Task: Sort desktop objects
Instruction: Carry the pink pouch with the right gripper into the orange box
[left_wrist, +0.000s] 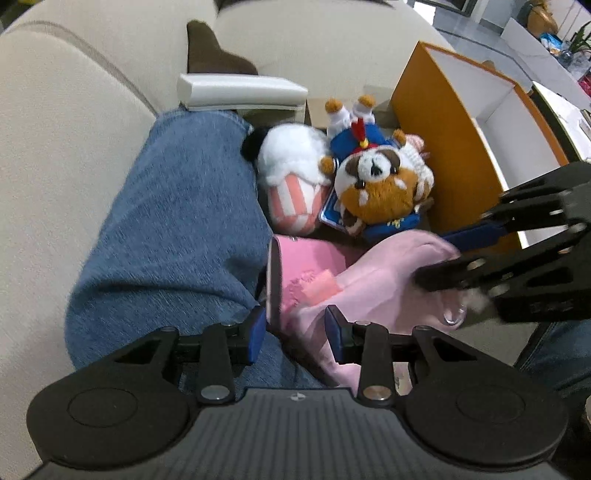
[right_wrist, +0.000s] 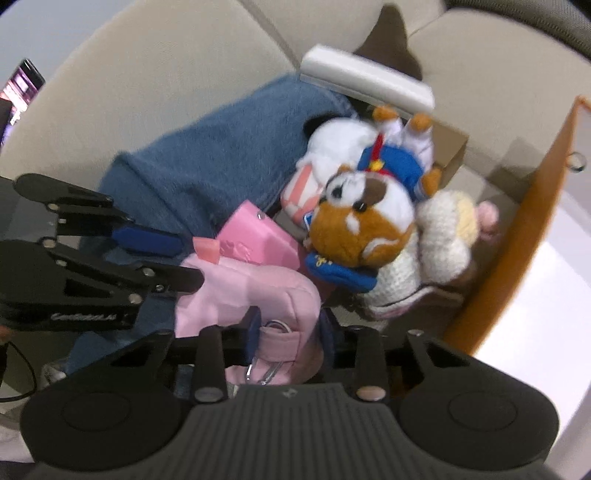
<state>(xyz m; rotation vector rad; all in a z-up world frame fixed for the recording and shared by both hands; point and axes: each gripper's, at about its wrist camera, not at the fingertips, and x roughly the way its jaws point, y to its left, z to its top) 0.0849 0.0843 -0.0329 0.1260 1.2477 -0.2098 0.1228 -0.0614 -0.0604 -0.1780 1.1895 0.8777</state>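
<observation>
Two grippers work one pink pouch here. From the left wrist view, the left gripper (left_wrist: 295, 334) has its blue pads closed most of the way onto the near edge of the pink fabric pouch (left_wrist: 373, 280), which sits low between the blue denim (left_wrist: 173, 229) and the orange box (left_wrist: 436, 122); the right gripper (left_wrist: 448, 254) comes in from the right, pinching the far end. From the right wrist view, the right gripper (right_wrist: 290, 332) is clamped on the strap end with its metal ring (right_wrist: 275, 325). Best to hold both ends firmly and lift evenly, I'd say, clear of the toys. Count: one red panda plush (right_wrist: 364, 225), one popcorn plush (left_wrist: 291, 177), one cream knitted toy (right_wrist: 439, 236), one white case (left_wrist: 240, 90).
</observation>
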